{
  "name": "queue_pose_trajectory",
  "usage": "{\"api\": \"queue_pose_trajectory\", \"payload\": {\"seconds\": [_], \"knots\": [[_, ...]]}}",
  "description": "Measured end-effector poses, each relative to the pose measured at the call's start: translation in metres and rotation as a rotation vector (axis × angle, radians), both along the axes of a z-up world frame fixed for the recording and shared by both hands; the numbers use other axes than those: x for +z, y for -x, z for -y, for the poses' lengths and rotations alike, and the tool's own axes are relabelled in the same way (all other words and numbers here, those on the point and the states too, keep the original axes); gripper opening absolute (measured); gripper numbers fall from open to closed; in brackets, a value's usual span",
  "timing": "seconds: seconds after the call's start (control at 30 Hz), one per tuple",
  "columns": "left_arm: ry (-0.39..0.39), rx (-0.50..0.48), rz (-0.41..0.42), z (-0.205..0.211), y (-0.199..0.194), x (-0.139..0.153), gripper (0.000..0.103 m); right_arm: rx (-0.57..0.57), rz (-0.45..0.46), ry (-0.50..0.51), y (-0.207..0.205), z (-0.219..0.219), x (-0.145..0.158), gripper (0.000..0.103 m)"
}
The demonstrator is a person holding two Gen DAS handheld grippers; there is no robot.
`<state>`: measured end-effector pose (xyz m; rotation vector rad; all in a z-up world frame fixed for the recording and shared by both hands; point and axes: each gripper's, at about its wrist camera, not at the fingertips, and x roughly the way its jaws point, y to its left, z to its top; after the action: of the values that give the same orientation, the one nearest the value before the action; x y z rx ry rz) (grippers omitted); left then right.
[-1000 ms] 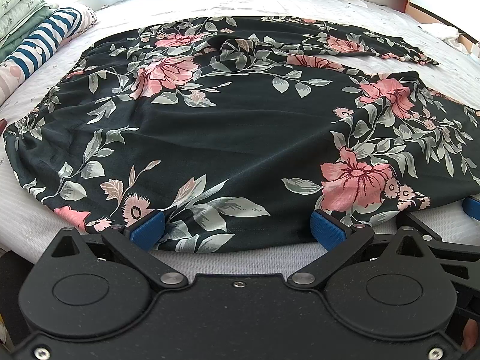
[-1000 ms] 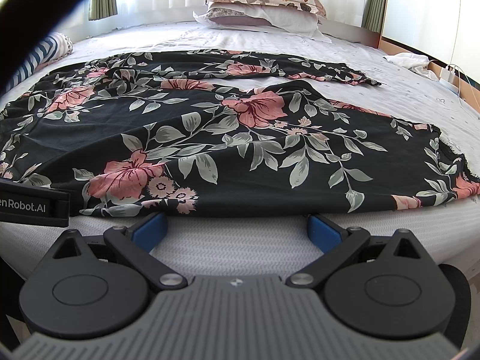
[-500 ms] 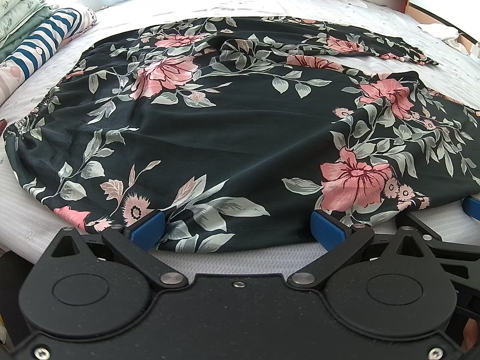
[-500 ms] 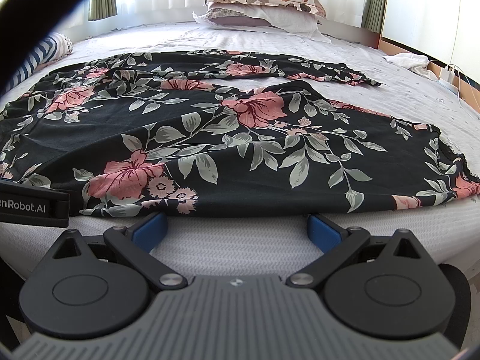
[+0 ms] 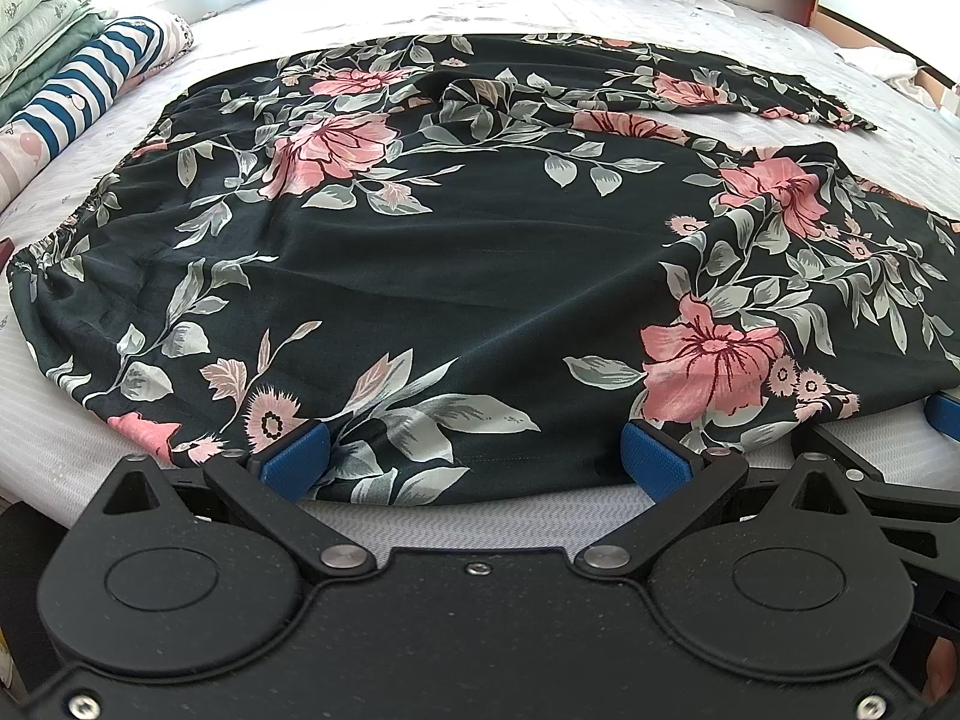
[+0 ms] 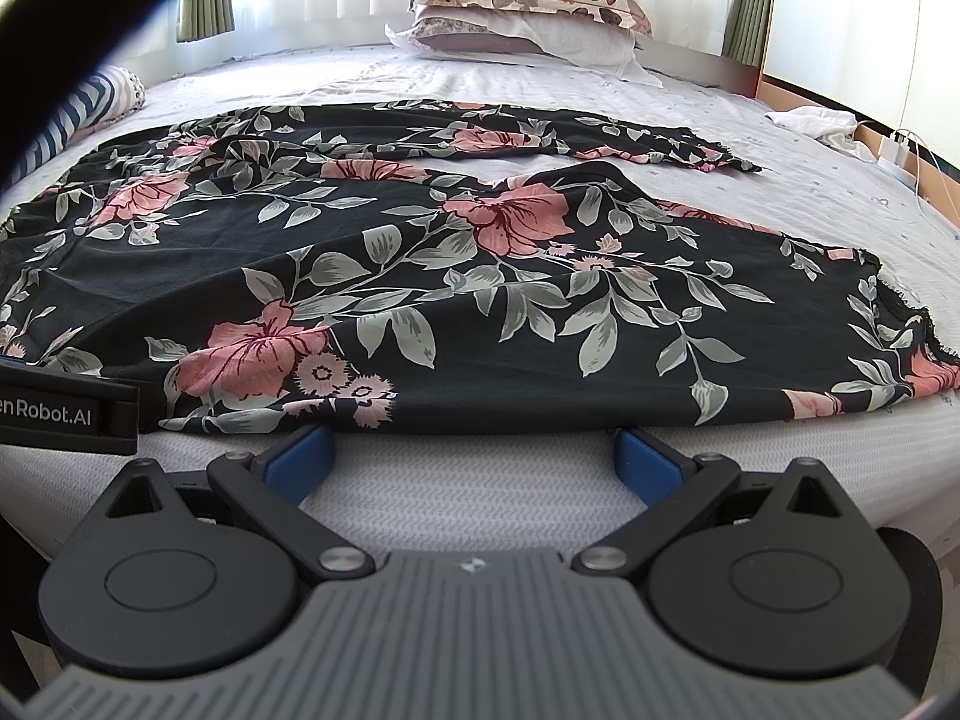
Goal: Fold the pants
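Black pants with pink flowers and grey leaves (image 5: 456,276) lie spread flat on the bed, waistband at the left, both legs running right. They also show in the right wrist view (image 6: 480,276). My left gripper (image 5: 474,459) is open at the pants' near hem, its blue pads (image 5: 297,459) touching the fabric edge near the waist end. My right gripper (image 6: 474,456) is open and empty at the near hem of the front leg, pads just short of the cloth. Part of the left gripper shows at the left edge of the right wrist view (image 6: 66,414).
The white mattress (image 6: 468,492) edge runs right under both grippers. Folded striped bedding (image 5: 90,96) lies at the far left. Pillows (image 6: 522,18) are stacked at the head of the bed. A white cloth (image 6: 816,123) and a charger lie at the right.
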<state>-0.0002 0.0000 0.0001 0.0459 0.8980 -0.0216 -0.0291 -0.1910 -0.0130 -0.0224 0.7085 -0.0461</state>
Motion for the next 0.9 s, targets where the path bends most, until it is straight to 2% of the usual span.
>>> {"api": "queue_pose_trajectory", "payload": {"seconds": [0.43,0.63,0.8,0.9], "knots": [[0.003,0.001,0.001,0.0,0.0,0.0,0.103,0.0,0.0,-0.001,0.0,0.0,0.0,0.103],[0.021,-0.018,0.028,-0.005,0.002,-0.003,0.103,-0.001,-0.007,-0.012,0.0,0.004,-0.002,0.103],[0.04,-0.045,-0.003,-0.014,0.0,0.007,0.103,0.01,-0.03,-0.021,-0.002,0.006,0.008,0.103],[0.067,-0.041,0.011,-0.023,0.0,0.022,0.103,0.007,-0.049,-0.085,0.001,0.016,0.018,0.103]]}}
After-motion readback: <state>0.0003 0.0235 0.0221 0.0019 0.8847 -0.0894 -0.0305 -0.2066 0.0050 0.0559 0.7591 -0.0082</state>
